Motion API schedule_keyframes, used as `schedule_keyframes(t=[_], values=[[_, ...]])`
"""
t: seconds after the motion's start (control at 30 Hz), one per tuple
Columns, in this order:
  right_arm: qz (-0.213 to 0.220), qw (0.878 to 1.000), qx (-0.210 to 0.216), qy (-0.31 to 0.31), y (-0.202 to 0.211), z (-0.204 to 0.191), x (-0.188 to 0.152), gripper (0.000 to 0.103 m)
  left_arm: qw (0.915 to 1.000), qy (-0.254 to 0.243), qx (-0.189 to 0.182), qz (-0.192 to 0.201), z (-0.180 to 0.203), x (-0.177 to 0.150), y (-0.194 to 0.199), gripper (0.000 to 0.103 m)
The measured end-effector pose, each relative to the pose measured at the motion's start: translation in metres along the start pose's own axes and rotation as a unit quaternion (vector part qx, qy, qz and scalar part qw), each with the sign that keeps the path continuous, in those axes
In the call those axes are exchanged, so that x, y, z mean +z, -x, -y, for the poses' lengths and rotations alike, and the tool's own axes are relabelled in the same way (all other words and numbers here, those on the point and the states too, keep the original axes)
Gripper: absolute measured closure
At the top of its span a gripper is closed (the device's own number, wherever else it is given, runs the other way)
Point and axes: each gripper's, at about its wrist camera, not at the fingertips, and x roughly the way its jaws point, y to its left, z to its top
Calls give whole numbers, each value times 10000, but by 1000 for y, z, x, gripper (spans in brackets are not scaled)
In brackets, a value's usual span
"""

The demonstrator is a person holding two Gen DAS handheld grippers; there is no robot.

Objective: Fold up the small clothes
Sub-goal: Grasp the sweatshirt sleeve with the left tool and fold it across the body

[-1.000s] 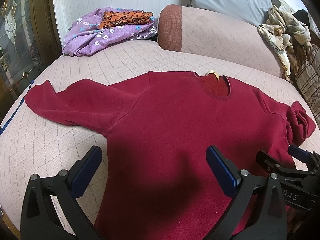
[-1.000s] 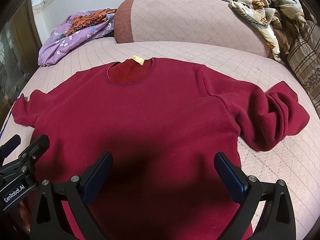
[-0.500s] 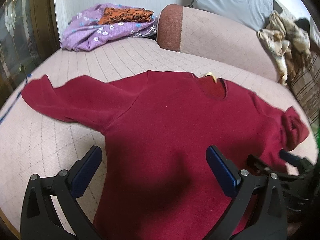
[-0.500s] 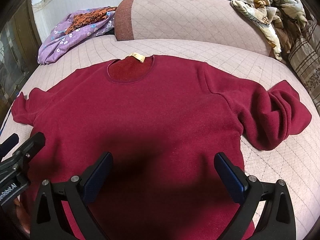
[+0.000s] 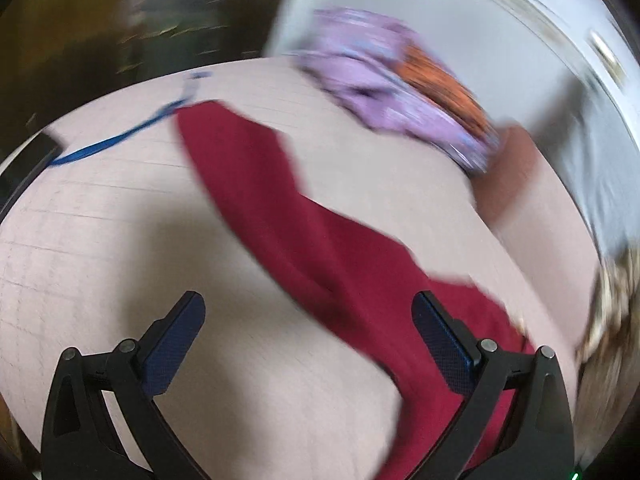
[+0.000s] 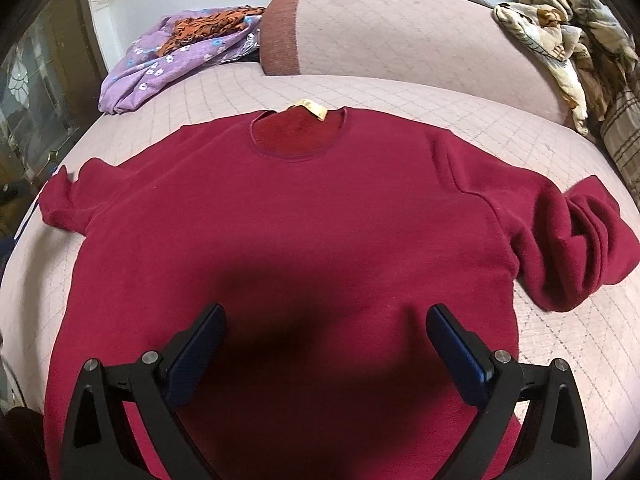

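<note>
Red sweater [image 6: 280, 240] spread flat, front up, on pink quilted couch seat [image 6: 400, 96]; neckline with yellow tag [image 6: 311, 109] toward backrest. Sleeve on view's left stretched out straight toward seat edge; sleeve on view's right bunched into a fold near seat edge. Right claw [image 6: 322, 344] wide, holding nothing, poised over lower body of sweater, dark shadow beneath. Left claw [image 5: 308, 340] wide too, nothing between fingers, over bare seat just beside outstretched sleeve [image 5: 256, 184]; left view badly motion-blurred. Purple floral cloth [image 6: 160, 68] with orange patterned piece [image 6: 208, 24] on top, far back corner. Cream patterned cloth [image 6: 560, 28] draped on backrest. Blue strap [image 5: 120, 140] at sleeve end
</note>
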Motion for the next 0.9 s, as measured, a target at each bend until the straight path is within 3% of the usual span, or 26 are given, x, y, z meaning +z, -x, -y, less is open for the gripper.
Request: schedule_keyframes(t=[0.1,0.33,0.47,0.53,0.57,0.6,0.7,0.77,0.9], values=[[-16,10000,27,9,-1,0,0,3,9979,475,406,152,-37,31,-21,7],[-182,9998,44,-11,-11,1,-1,3,9896,506,1333,174,-75,82,-77,15],[-207,9998,58,-4,-14,1,-1,3,9851,38,1703,220,-66,89,-103,22],[-204,9998,53,20,-15,1,-1,3,9820,-336,1836,288,-57,91,-113,39],[-201,9998,50,35,-15,1,-1,3,9820,-422,1806,347,-55,92,-114,51],[-197,9998,50,47,-16,1,-1,3,9837,-474,1691,386,-54,95,-115,71],[-191,9998,54,57,-17,0,-1,3,9905,-429,1295,180,-52,102,-114,96],[-196,9998,63,49,-17,0,0,3,9956,-277,871,200,-48,101,-98,96],[-195,9998,98,-20,-16,3,1,3,9980,-511,-29,367,-19,87,-56,96]])
